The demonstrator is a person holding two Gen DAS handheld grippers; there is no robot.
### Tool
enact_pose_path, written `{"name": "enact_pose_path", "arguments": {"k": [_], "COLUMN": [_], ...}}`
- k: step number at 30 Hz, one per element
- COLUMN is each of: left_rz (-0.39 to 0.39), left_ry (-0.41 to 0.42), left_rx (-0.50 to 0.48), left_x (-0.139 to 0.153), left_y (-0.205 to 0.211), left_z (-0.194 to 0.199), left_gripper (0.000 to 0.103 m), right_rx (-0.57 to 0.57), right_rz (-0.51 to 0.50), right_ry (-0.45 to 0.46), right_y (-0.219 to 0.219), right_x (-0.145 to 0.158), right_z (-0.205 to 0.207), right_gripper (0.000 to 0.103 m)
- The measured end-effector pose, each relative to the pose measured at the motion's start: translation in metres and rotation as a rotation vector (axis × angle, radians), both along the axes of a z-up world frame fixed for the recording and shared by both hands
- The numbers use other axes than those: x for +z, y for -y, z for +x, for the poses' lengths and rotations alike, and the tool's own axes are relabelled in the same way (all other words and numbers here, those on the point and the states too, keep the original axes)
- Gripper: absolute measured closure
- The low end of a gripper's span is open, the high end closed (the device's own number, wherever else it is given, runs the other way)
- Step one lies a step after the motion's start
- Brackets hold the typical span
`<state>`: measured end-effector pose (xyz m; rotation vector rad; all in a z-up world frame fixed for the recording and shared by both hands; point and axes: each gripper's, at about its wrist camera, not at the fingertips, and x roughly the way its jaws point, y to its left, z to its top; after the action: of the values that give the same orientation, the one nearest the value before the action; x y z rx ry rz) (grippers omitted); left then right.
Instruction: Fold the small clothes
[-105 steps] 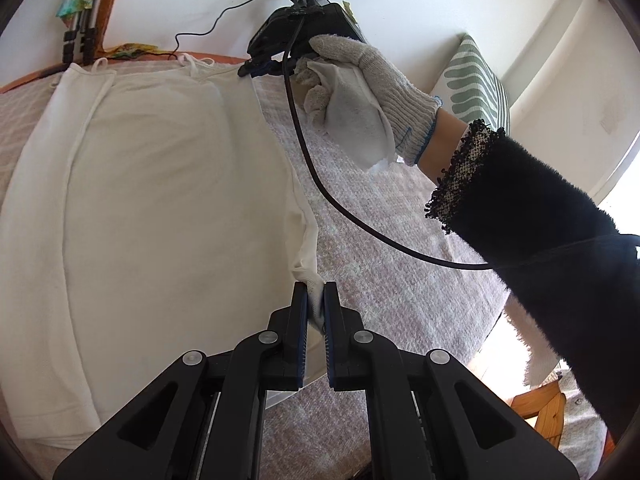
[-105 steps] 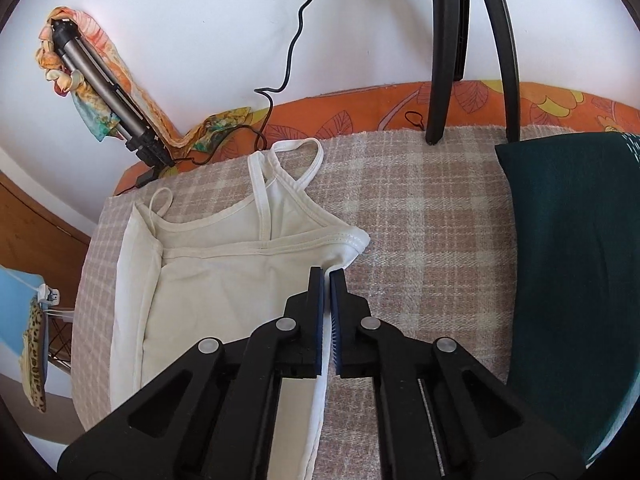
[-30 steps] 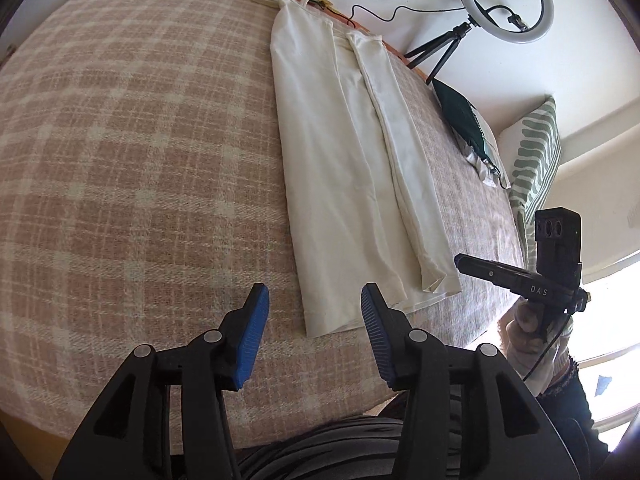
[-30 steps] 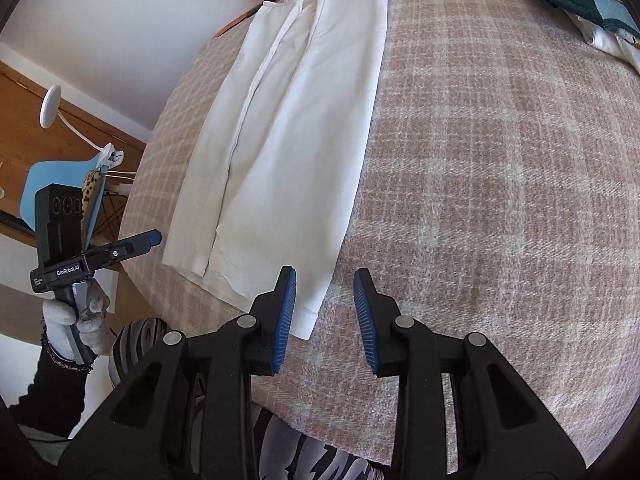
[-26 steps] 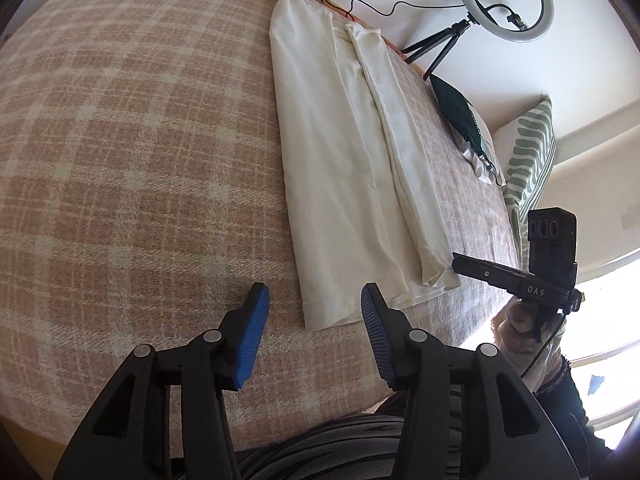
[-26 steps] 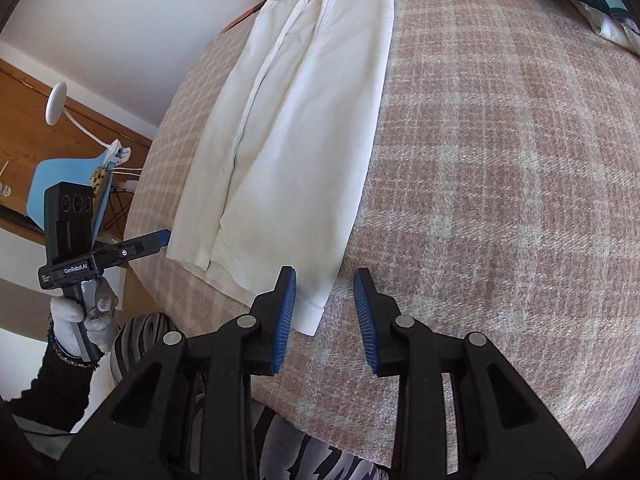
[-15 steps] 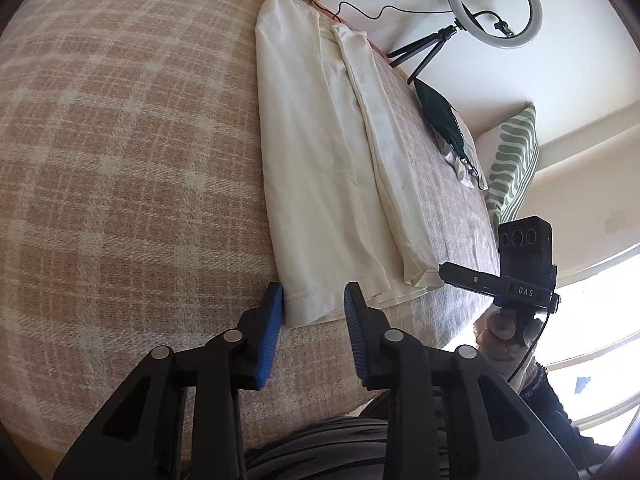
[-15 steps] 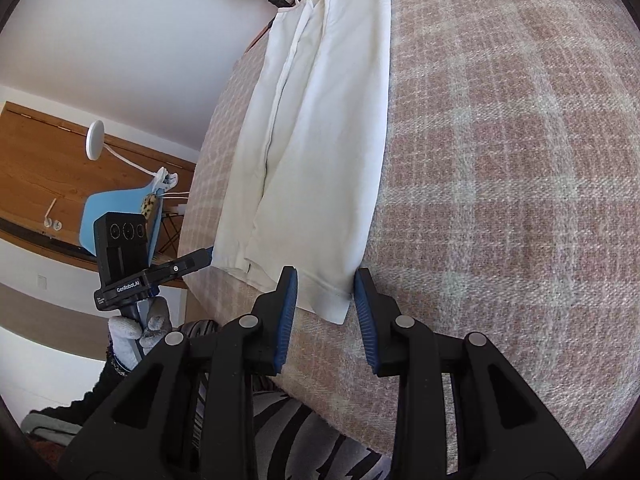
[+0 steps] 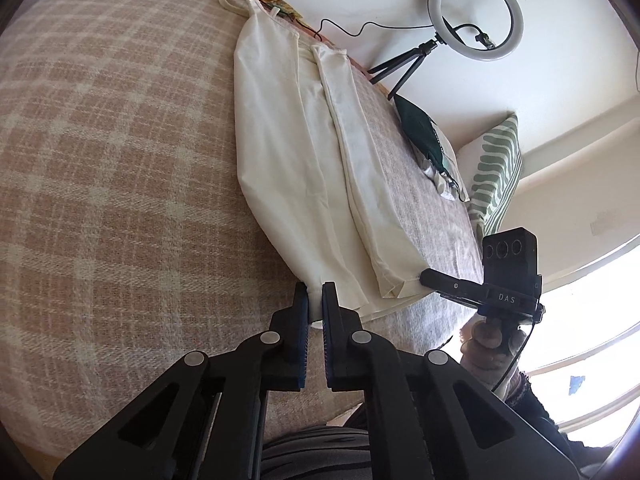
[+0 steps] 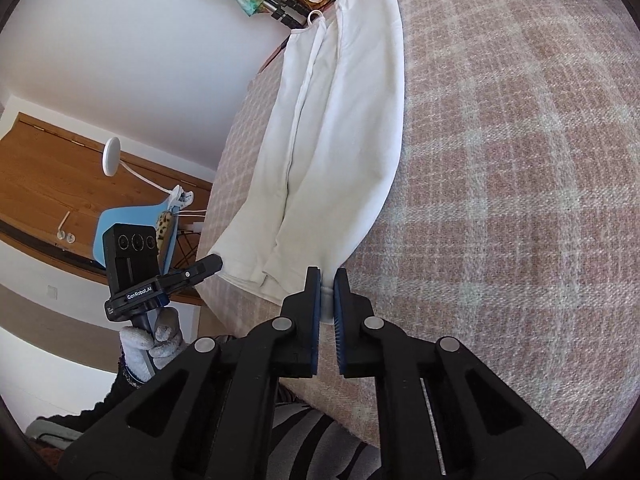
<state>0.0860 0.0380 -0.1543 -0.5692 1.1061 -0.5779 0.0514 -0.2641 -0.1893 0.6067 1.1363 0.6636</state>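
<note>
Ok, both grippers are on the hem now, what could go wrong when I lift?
The left gripper and right gripper each pinch only a small bit of the camisole's hem, so it may slip. The folded-in sides could fall open. The hem lies at the bed edge and might drag off.

One white camisole (image 9: 304, 168) lies on one plaid blanket (image 9: 120, 168), with two grippers at its hem: the left gripper (image 9: 315, 294) and the right gripper (image 10: 327, 280). Beyond it stand one ring light (image 9: 475, 16), one dark green cushion (image 9: 420, 132) and one green-striped pillow (image 9: 496, 168). One blue chair (image 10: 120, 222) sits off to the side.
</note>
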Motion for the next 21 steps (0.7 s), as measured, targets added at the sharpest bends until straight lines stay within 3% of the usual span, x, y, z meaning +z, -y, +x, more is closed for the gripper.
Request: {"name": "enact_pose_path", "arguments": {"k": [12, 21], "left_rz": [0.013, 0.048], "left_ry": [0.093, 0.104], "left_rx": [0.026, 0.052], "left_x": [0.039, 0.038], "left_y": [-0.002, 0.001], "left_z": [0.043, 0.099], "left_gripper": [0.099, 0.099], "right_rx": [-0.039, -0.080], "right_rz": [-0.009, -0.060], "right_ry": [0.088, 0.060], "right_y": [0.004, 0.002], "right_x": [0.045, 0.042], "right_z": [0.037, 0.105], "right_gripper": [0.096, 0.096]}}
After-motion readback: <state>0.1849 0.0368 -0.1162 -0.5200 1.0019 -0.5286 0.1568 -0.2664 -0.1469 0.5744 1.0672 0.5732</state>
